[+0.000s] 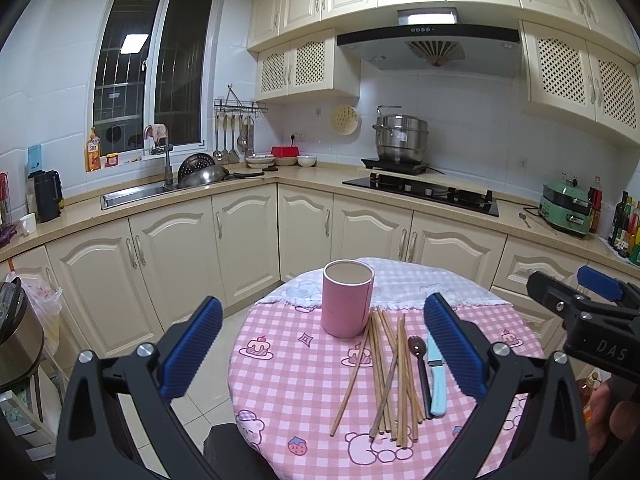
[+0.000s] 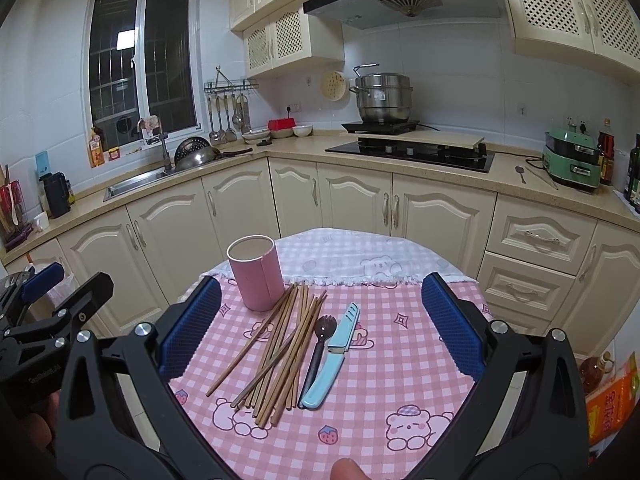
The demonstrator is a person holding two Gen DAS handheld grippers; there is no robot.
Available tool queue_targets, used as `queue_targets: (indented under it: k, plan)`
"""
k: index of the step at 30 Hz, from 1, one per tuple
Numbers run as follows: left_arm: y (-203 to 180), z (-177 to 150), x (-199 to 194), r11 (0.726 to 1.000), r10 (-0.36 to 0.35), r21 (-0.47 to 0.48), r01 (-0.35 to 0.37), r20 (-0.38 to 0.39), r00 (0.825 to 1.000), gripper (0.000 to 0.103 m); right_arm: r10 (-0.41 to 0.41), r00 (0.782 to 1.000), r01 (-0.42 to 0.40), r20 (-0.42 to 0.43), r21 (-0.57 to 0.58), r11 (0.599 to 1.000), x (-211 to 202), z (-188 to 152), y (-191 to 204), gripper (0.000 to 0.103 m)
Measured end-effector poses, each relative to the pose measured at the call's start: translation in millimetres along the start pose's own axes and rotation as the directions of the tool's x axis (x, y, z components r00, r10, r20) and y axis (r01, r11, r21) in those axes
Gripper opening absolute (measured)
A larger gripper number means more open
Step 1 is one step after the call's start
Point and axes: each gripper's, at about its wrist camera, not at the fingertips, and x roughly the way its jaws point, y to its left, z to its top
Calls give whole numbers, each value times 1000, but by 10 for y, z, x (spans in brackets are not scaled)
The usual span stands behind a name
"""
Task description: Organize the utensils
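A pink cylindrical holder (image 1: 347, 303) (image 2: 256, 272) stands upright and looks empty on the round table with a pink checked cloth (image 1: 296, 380) (image 2: 392, 360). Beside it lie several wooden chopsticks (image 1: 386, 372) (image 2: 280, 348), a dark spork (image 1: 420, 364) (image 2: 318, 348) and a light blue knife (image 1: 435, 376) (image 2: 332, 360). My left gripper (image 1: 320, 350) is open and empty, held above the table before these things. My right gripper (image 2: 320, 330) is open and empty, above the utensils; it also shows at the right edge of the left wrist view (image 1: 592, 304).
Cream cabinets and an L-shaped counter (image 1: 304, 180) ring the table, with a sink (image 1: 136, 194), a hob (image 1: 424, 192) and a steel pot (image 1: 400, 138). A white cloth (image 1: 416, 280) covers the table's far part. A bin with a bag (image 1: 24, 320) stands at the left.
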Motion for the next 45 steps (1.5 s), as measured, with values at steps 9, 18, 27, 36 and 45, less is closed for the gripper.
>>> queue_targets:
  k: [9, 18, 27, 36, 45]
  plan:
    - [50, -105, 530, 1000, 11, 24, -10, -77, 997, 99, -14, 996, 13, -91, -8, 1000, 401, -102, -51, 98]
    - [-35, -347, 1347, 995, 2, 101, 21, -222, 975, 99, -49, 969, 53, -242, 11, 999, 976, -313, -276, 98]
    - [-192, -663, 2185, 975, -28, 187, 119, -426, 904, 99, -62, 892, 80, -448, 20, 997, 1554, -632, -462, 98]
    - [-285, -752, 2695, 954, -58, 202, 220, -597, 800, 98, -41, 771, 72, -635, 24, 997, 2090, -770, -495, 98]
    - [-377, -715, 2970, 926, -34, 257, 276, -673, 739, 82, -69, 674, 77, -735, -23, 997, 2428, -841, -478, 90]
